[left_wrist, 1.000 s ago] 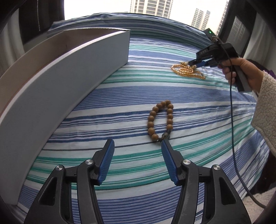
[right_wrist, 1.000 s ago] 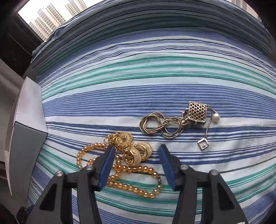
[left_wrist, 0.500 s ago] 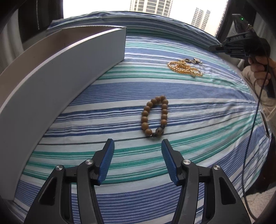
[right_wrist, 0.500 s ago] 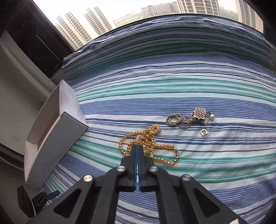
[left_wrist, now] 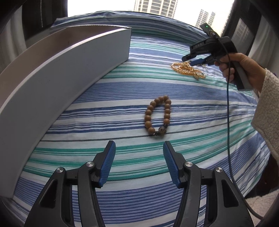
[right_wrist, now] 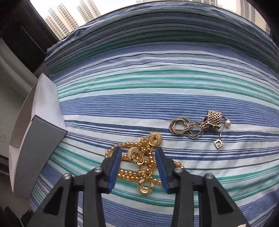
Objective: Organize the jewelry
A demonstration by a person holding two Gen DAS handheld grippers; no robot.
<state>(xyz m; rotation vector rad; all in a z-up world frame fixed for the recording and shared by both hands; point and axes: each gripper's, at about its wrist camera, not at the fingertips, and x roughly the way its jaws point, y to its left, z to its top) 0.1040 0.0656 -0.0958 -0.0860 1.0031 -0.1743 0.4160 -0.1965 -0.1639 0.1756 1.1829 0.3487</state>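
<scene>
Jewelry lies in three lots on the striped bed [right_wrist: 157,104]: one wooden bead bracelet [left_wrist: 157,116] before the open left gripper [left_wrist: 139,164], one gold tangle [right_wrist: 139,157] straddled by the parted right gripper [right_wrist: 138,165], one silver cluster [right_wrist: 197,127] beside it. One white box [left_wrist: 57,73] stands left.

A high-rise home bedroom: striped bedsheet [right_wrist: 157,104] underfoot, apartment towers [left_wrist: 155,7] beyond the window.
</scene>
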